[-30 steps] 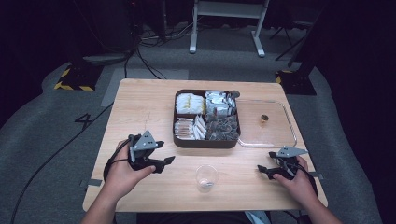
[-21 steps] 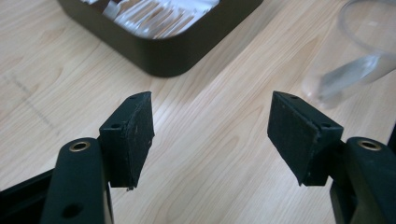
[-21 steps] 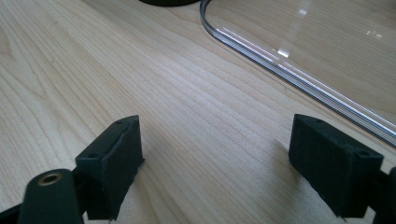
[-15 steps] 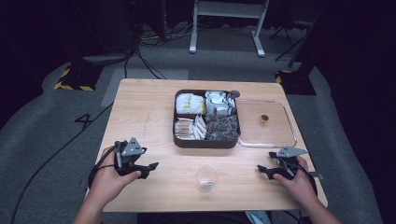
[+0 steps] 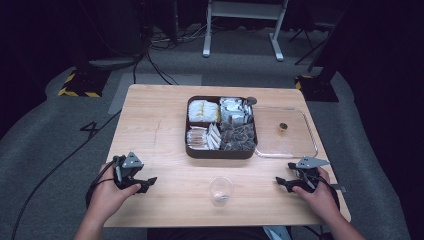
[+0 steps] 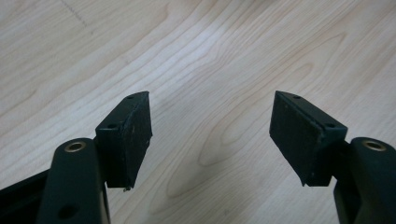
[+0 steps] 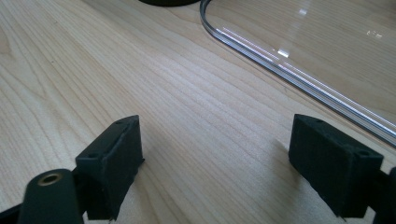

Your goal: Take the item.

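1. wooden desk point(image 5: 160, 125) seen from the high view, dark floor around it with cables.
2. left tongs point(image 5: 147, 183) held in the person's left hand point(image 5: 107, 195) at the near left part of the desk, jaws wide apart, nothing between them; left gripper view shows just bare wood between the two black pads point(image 6: 128, 135).
3. right tongs point(image 5: 281, 183) held in the right hand point(image 5: 317, 197) at the near right part of the desk, jaws spread wide, empty; tips low over the wood in the right gripper view.
4. dark tray point(image 5: 221, 151) with four compartments sits mid-desk, far side: pale packets back left, silver packets back right, sachets front left, dark packets front right.
5. clear lid point(image 5: 310, 142) lies flat just right of the tray, touching or nearly; small brown item point(image 5: 283, 127) on it. lid edge point(image 7: 289, 70) shows ahead of the right tongs.
6. small clear cup point(image 5: 221, 190) stands near the front edge, between the two tongs, apart from both.
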`<action>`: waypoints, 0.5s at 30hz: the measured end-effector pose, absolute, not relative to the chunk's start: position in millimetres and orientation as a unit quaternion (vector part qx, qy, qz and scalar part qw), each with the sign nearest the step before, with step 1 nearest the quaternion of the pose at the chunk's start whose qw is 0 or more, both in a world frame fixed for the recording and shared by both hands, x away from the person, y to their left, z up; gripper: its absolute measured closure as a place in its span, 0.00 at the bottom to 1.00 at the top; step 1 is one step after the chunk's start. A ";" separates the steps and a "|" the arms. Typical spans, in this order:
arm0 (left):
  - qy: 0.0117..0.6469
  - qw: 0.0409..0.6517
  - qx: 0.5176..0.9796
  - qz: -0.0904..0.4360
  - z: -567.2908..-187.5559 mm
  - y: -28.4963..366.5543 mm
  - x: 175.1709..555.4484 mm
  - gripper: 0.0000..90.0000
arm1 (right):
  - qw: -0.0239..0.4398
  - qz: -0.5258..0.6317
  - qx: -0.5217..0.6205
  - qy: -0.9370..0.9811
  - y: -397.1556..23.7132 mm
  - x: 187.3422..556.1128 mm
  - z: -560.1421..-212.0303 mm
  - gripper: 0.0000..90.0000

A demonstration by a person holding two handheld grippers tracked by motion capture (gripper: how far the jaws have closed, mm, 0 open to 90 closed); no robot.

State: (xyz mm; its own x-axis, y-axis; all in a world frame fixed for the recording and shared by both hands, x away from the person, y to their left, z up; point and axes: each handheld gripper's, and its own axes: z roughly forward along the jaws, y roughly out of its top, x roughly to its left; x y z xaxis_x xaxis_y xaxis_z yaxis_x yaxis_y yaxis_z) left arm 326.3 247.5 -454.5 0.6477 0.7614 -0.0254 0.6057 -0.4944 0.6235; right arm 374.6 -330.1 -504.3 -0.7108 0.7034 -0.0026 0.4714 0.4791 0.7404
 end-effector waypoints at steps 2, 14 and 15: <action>0.404 0.304 0.853 0.130 -457.0 249.7 326.5 0.34 | 0.155 0.374 0.347 0.846 -330.0 374.6 -504.3 0.19; 0.431 0.281 0.847 0.134 -485.8 271.3 327.1 0.33 | 0.155 0.374 0.347 0.846 -330.1 374.6 -504.3 0.19; 0.431 0.281 0.847 0.134 -485.8 271.3 327.1 0.33 | 0.155 0.374 0.347 0.846 -330.1 374.6 -504.3 0.19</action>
